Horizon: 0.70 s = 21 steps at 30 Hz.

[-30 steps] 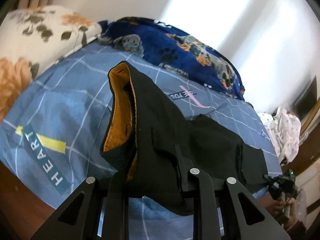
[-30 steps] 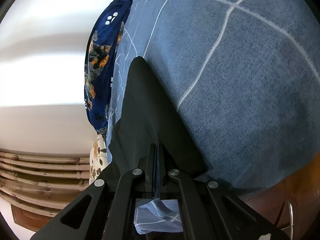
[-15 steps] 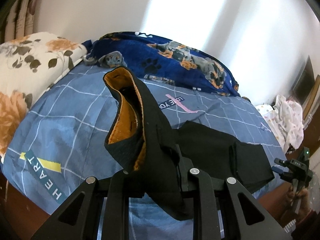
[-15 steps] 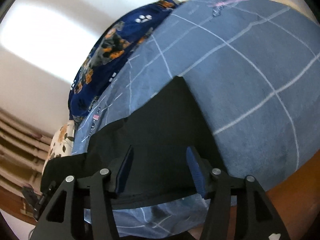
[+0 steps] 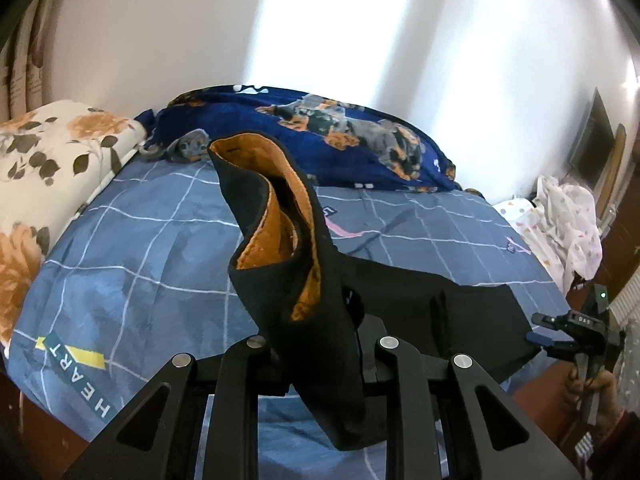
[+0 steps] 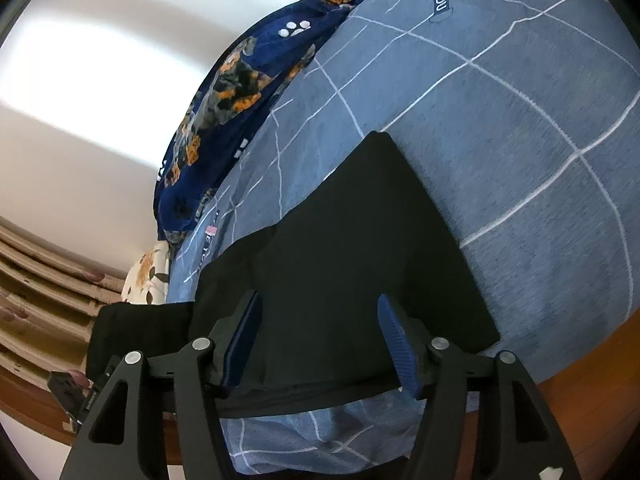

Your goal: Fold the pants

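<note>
Nearest in the left wrist view, the left gripper [image 5: 320,348] is clamped on a bunch of the black pants [image 5: 320,280], its fingers hidden under the cloth; the gripped end stands up above the bed, its opening turned to the camera and showing an orange lining [image 5: 276,236], while a loose tip of fabric hangs down between the gripper's arms. From there the pants run to the right and lie flat on the blue checked bedsheet [image 5: 152,248], near the bed's front edge. At the far right of that view the right gripper [image 5: 568,330] shows small, just beside the flat end of the pants, held in a hand [image 5: 592,388]. In the right wrist view the right gripper [image 6: 320,340] has its jaws wide apart, the blue pads [image 6: 396,340] standing over the flat black pants [image 6: 360,248] with nothing pinched between them; whether the pads touch the cloth cannot be told. Farther back on the sheet lies a navy blanket [image 5: 340,136] printed with dogs, along the white wall [image 5: 360,20]. A floral pillow [image 5: 52,168] sits at the left, and a pale spotted cloth [image 5: 560,224] is heaped past the bed's right side.
</note>
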Motion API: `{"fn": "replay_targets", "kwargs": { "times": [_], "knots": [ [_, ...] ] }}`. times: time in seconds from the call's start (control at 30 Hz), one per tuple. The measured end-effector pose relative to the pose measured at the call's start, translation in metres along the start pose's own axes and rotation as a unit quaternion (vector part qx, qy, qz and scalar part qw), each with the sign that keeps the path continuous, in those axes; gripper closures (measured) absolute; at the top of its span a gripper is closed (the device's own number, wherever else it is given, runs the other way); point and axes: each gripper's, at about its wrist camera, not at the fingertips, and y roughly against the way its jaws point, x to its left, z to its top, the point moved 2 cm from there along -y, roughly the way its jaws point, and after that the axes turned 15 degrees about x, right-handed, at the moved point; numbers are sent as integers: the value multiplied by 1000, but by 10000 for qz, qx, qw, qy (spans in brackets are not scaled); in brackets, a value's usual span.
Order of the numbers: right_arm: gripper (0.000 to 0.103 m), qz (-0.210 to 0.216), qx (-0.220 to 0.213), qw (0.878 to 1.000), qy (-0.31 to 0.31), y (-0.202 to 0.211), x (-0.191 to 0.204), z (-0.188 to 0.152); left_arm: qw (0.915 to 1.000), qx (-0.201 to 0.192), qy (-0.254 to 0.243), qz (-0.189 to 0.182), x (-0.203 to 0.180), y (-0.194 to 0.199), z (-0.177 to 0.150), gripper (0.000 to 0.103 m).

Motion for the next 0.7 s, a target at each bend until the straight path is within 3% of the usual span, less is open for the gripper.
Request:
{"fn": "replay_targets", "kwargs": {
  "times": [0.7],
  "knots": [
    [41, 184, 199, 9996, 122, -16, 9, -2, 9989, -32, -463, -121, -46, 2, 11, 81]
  ]
}}
